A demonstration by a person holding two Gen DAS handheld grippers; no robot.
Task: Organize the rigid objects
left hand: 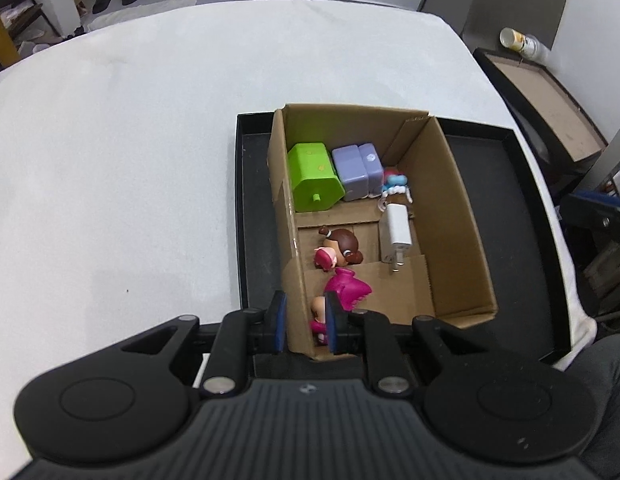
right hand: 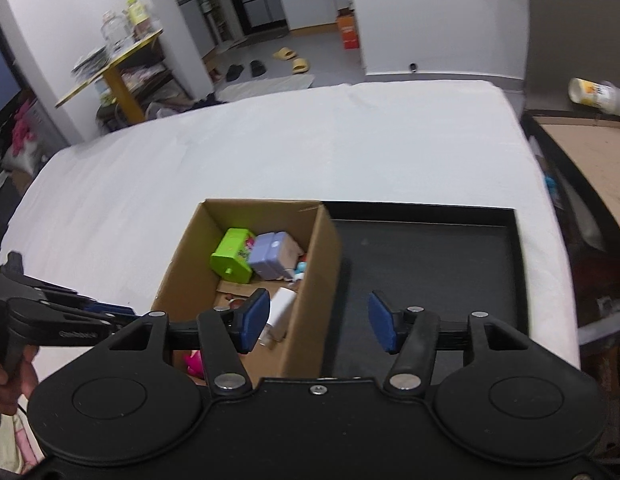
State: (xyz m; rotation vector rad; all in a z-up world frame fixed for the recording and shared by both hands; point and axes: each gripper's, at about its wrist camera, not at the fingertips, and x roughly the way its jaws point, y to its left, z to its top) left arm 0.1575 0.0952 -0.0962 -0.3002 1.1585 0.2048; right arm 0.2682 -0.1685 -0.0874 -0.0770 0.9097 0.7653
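- While it grips the near left wall of the open brown cardboard box, the left gripper has its jaws nearly closed on that wall.
- Standing in a black shallow tray on the white-covered table, the box holds a lime-green plastic house-shaped toy, a lilac block, a white plug charger and a pink-dressed doll figurine (lying down).
- The right gripper hovers partly open, empty, over the box's right wall.

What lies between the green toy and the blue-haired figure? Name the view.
The purple box, between green toy and figure; left wrist view shows it.
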